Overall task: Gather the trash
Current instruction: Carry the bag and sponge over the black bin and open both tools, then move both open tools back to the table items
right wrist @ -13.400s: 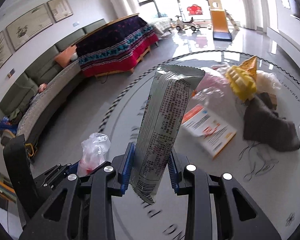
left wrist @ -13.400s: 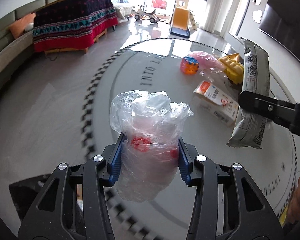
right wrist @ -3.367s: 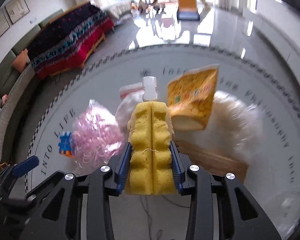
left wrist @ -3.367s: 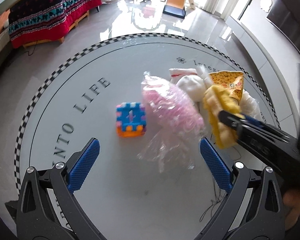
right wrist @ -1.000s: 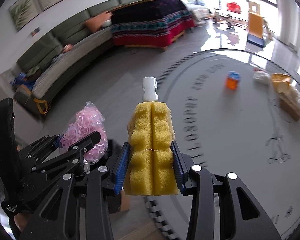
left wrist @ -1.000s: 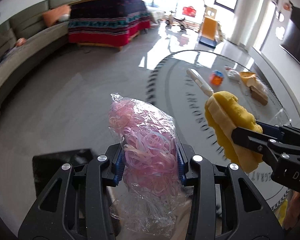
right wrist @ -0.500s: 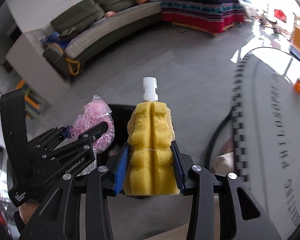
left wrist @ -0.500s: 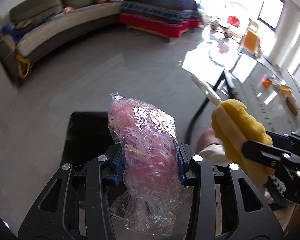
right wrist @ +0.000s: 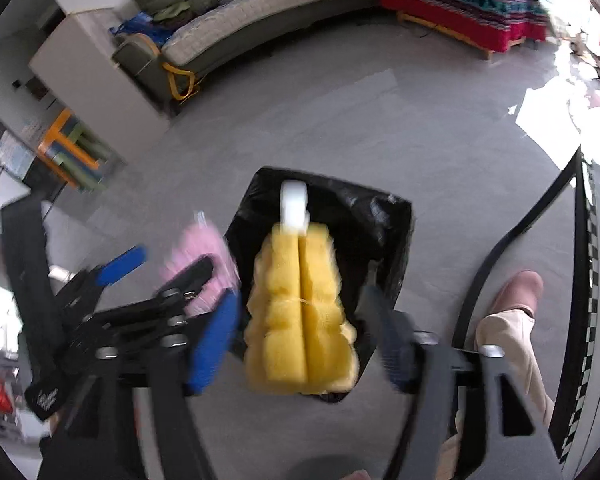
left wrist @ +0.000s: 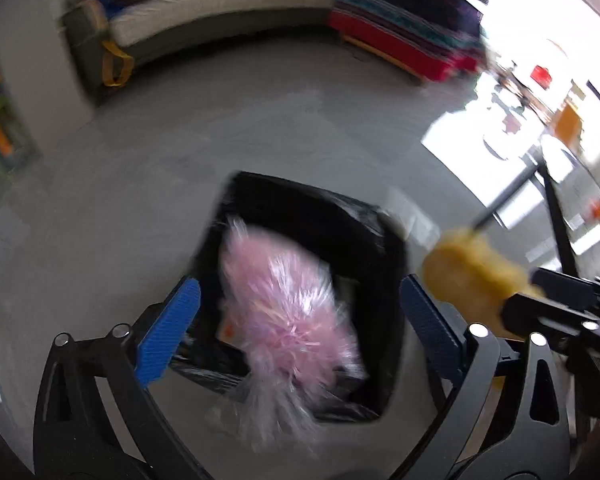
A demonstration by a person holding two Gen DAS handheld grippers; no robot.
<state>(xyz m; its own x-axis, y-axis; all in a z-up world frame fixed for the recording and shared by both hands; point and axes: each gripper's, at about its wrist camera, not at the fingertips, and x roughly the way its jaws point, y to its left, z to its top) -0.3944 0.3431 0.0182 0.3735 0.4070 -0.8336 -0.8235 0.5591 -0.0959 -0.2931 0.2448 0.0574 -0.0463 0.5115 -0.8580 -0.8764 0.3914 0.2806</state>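
Note:
A bin with a black liner (left wrist: 312, 216) stands on the grey floor below both grippers. My left gripper (left wrist: 298, 292) is wide open, its jaws still opening. The pink bag of rubber bands (left wrist: 288, 312) is blurred and loose between the blue pads, dropping toward the bin mouth. In the right wrist view my right gripper (right wrist: 300, 300) has its jaws opening. The yellow sponge with a white handle (right wrist: 300, 312) sits between the pads, with small gaps on both sides, over the bin (right wrist: 364, 216). The pink bag (right wrist: 200, 248) shows at the left.
A person's foot in a pink slipper (right wrist: 518, 290) stands right of the bin. A black table leg (right wrist: 500, 248) and the table's checkered rim (right wrist: 592, 240) are at the right. A grey sofa (right wrist: 260, 12) runs along the far wall.
Both grippers swung away from the table to above the bin and tipped down. The left jaws sprang open and let go of the pink bag. The right jaws spread off the sponge.

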